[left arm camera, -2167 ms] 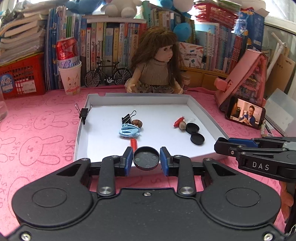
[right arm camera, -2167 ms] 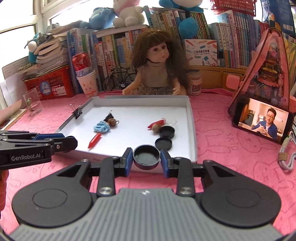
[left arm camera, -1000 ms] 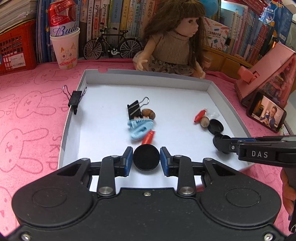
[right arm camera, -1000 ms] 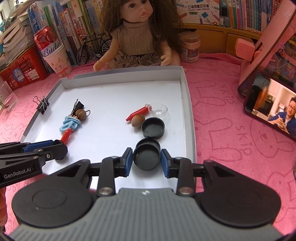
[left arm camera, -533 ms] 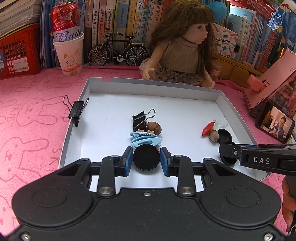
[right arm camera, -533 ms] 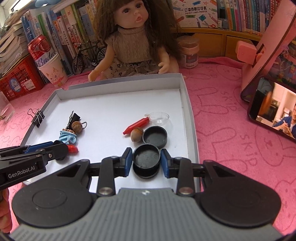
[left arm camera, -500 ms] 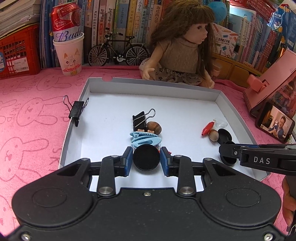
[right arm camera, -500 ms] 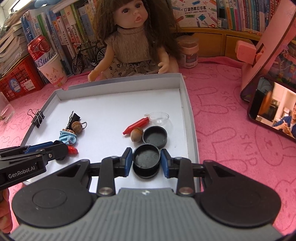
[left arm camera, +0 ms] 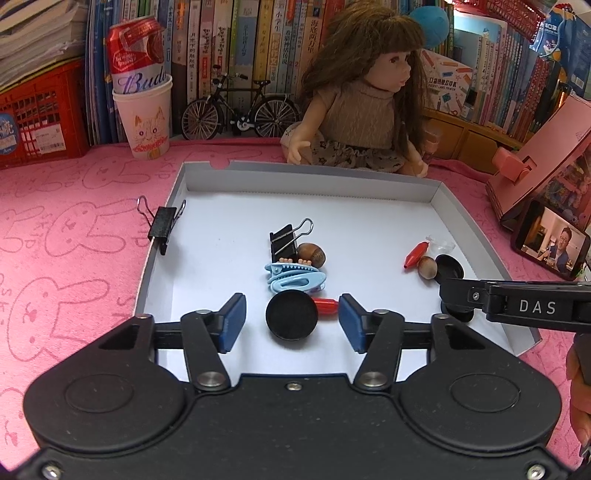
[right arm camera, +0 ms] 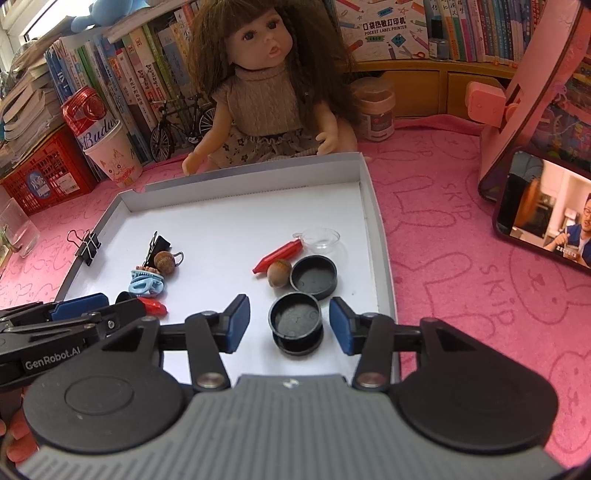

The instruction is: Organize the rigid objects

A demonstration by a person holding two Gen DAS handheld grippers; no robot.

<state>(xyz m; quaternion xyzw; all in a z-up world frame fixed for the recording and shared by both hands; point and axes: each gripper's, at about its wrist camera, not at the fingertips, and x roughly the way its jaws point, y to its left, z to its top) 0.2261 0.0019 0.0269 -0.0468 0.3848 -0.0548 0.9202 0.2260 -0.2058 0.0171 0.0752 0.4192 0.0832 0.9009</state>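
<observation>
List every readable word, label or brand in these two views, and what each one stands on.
"DAS": right claw
"GenRobot.AI": left claw
"Bud", rest hidden: red can
"POCKET LABEL PRINTER": printer box
"SKIP": pink mat
Book spines and red crate sticker: too small to read.

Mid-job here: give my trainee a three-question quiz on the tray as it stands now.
1. True or false: the left gripper grips the black cap.
2. Which item is clipped to the rim of the tray? A) hair clip B) binder clip C) acorn
3. Fill in: the cap between the pads of the right gripper sits on another ____.

Key
1. False: its jaws are opening and both pads stand clear of the cap.
2. B
3. cap
</observation>
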